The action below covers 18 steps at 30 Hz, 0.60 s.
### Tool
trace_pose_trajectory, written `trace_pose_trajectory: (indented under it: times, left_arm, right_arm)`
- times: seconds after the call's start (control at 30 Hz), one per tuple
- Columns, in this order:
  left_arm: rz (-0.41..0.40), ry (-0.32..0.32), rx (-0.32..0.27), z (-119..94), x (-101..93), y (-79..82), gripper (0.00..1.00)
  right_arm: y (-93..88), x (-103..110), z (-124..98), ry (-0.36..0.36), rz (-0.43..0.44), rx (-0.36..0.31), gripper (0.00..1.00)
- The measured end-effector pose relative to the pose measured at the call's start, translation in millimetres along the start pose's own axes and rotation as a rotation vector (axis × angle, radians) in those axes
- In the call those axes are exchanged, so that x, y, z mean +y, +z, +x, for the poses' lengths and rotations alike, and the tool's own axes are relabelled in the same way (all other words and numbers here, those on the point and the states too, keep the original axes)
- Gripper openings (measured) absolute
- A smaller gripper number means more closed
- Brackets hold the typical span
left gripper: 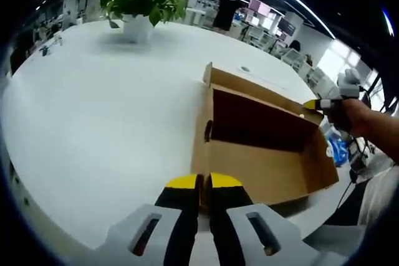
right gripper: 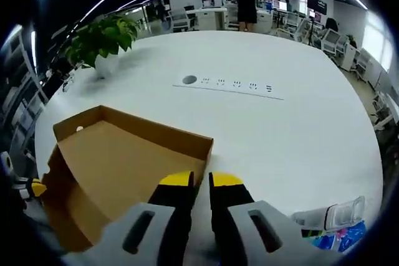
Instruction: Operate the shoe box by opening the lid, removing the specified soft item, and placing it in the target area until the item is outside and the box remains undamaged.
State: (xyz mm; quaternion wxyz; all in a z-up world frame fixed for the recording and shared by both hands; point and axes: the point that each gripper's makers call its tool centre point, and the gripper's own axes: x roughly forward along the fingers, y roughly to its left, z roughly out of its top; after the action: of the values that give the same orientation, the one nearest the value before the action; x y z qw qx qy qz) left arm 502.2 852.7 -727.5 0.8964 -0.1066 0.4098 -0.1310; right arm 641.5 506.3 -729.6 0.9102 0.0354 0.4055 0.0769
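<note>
The box (left gripper: 262, 154) is seen on the white table (left gripper: 100, 123), near its edge, with the lid (right gripper: 118, 160) swung up and back. In the left gripper view, the left gripper (left gripper: 202, 185) is closed on the near wall of the box, the thin cardboard edge caught between the yellow-tipped jaws. This hold is judged to be a brace, so that the light box is not dragged along while the lid is moved.

In the right gripper view, the right gripper (right gripper: 199, 182) is shut on the lid's free edge, the pale inner face of the lid spread out below it. The same gripper is seen in the left gripper view at the far corner of the lid (left gripper: 321, 107), carried in a hand (left gripper: 355, 116). The lid is judged to be held open so that the interior is exposed for reaching in.

The inside of the box appears as a dark maroon area (left gripper: 255, 123). Whether this is the soft item or only a lining cannot be told; no separate shape is made out. The item is therefore taken to be still inside, if present.

Opening is judged done; removal is not yet begun. One gripper would have to be freed for that. Tearing at the lid hinge is the risk if the lid is pulled further.

A potted plant (left gripper: 143, 4) stands far across the table, and a row of sockets (right gripper: 227, 83) is set in the tabletop.
</note>
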Motion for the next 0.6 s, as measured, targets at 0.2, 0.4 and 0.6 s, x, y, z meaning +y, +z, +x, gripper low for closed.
trace_pose_trajectory:
  times: [0.2,0.4,0.6]
  left_arm:
    - [-0.004,-0.002,0.002,0,0.0,-0.3,0.01]
    - [-0.004,-0.004,0.004,0,0.3,-0.3,0.01]
    - [0.000,-0.003,0.006,0,0.9,-0.1,0.01]
  right_arm:
    - [-2.8,4,10,0.005,-0.003,0.030,0.09]
    - [-3.4,3,18,0.001,-0.007,0.053,0.08]
    - [-6.6,0,19,-0.003,-0.009,0.075,0.04]
